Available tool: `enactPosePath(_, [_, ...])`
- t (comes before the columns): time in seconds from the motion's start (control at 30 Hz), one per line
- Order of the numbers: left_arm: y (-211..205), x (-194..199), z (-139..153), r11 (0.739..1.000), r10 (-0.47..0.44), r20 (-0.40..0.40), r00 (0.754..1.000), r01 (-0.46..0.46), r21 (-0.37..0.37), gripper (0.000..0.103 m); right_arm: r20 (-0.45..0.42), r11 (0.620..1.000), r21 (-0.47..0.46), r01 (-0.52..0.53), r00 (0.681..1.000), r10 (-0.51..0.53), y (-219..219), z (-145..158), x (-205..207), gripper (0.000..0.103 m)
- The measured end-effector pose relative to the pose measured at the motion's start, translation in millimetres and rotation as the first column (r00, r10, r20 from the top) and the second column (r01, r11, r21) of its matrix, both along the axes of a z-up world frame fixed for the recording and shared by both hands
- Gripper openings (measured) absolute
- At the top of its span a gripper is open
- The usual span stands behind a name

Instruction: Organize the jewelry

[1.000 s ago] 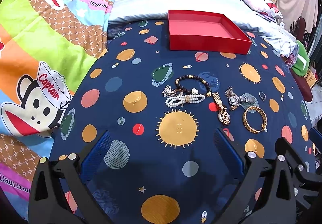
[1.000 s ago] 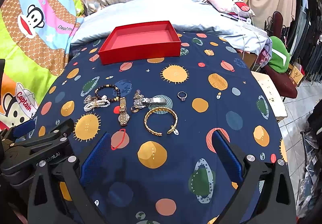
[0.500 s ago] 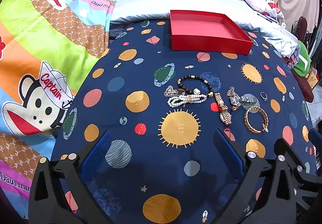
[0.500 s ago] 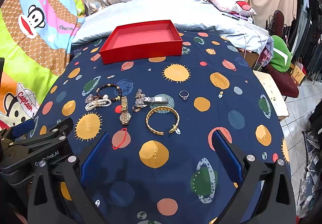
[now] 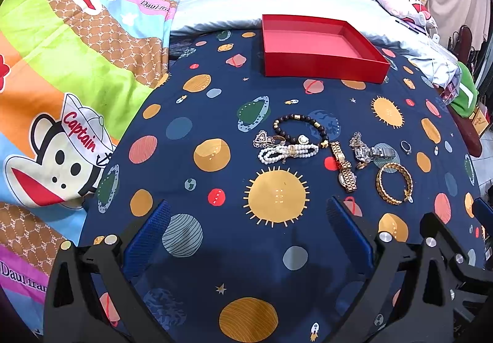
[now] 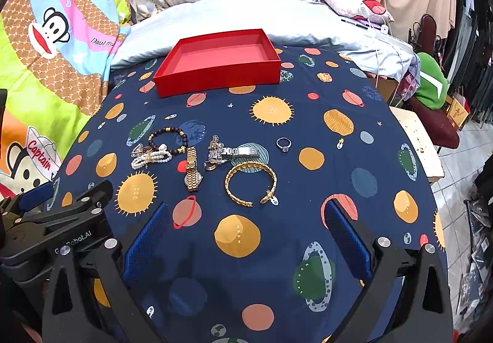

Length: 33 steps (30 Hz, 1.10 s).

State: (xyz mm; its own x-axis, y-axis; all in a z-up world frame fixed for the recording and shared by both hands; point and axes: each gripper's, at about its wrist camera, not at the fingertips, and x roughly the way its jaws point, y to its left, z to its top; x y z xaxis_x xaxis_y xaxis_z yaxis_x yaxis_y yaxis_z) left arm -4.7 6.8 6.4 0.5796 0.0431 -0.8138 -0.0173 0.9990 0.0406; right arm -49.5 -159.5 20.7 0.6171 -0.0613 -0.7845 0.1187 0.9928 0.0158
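Hovering over the planet cloth [image 5: 215,266], the left gripper [image 5: 246,238] and right gripper [image 6: 246,238] both gape wide, holding nothing. Ahead lie a pearl bracelet [image 5: 288,152], gold watch [image 6: 192,169] and bangle [image 6: 251,183]; beyond sits the red box [image 6: 218,82], empty.

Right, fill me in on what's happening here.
A person holds a claw in each hand above a planet-print cloth. Both the left claw and the right claw are open and empty. The jewelry, including a gold bangle, gold watch and ring, lies loose on the cloth. The red box holds nothing.
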Motion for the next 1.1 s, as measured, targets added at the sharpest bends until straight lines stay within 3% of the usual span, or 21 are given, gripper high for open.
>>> enactPosePath(1.1, [3.5, 2.4, -2.8, 1.000, 0.003, -0.007, 1.000, -0.003, 0.001, 0.098, -0.005, 1.000, 0.006, -0.001, 1.000, 0.001, 0.3, -0.9, 1.5, 0.098])
